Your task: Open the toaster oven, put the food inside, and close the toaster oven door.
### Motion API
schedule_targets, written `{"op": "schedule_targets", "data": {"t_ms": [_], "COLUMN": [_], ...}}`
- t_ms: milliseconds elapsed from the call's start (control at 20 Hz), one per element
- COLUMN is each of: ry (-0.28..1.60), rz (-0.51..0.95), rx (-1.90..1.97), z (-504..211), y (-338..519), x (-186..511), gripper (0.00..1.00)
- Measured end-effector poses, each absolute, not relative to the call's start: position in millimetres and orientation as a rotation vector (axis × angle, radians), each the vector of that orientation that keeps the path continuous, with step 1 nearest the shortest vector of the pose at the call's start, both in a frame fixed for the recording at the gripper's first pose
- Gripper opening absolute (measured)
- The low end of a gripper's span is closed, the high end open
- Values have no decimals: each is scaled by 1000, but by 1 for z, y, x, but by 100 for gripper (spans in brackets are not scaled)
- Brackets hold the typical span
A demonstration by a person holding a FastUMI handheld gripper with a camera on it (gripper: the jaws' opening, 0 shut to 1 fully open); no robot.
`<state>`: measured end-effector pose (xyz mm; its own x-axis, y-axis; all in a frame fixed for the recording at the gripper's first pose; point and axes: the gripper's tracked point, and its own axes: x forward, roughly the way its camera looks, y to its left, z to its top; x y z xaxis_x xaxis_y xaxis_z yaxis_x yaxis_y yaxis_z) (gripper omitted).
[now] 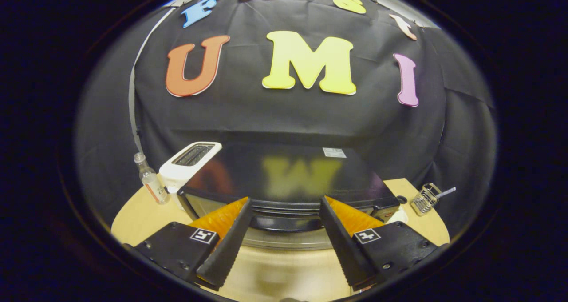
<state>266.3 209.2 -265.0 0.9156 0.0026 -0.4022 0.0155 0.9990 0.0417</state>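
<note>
Item: toaster oven [288, 177], lower centre of frame, on the counter [133, 217], door shut.
Handle: dark bar [286, 222] along the door's top edge, lying between the spread fingertips.
Gripper [286, 213]: jaws open, holding nothing.
Axis: long side runs left to right; front faces the camera.
Advice: take the handle at its middle, pull down evenly.
Neighbours: white toaster [188, 164], small bottle [151, 180] at left.

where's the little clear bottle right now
In the gripper view the bottle stands upright on the table, just beside the white toaster, beyond the open hand-held gripper.
</note>
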Motion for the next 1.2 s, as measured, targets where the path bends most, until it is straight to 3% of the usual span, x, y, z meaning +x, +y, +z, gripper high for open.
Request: {"op": "schedule_targets", "data": {"t_ms": [500, 1200], "ry": [465, 513], "rz": [-17, 0], "rx": [89, 49], "z": [-271, -301], "y": [211, 216], "x": [261, 182], "gripper": [98, 98]}}
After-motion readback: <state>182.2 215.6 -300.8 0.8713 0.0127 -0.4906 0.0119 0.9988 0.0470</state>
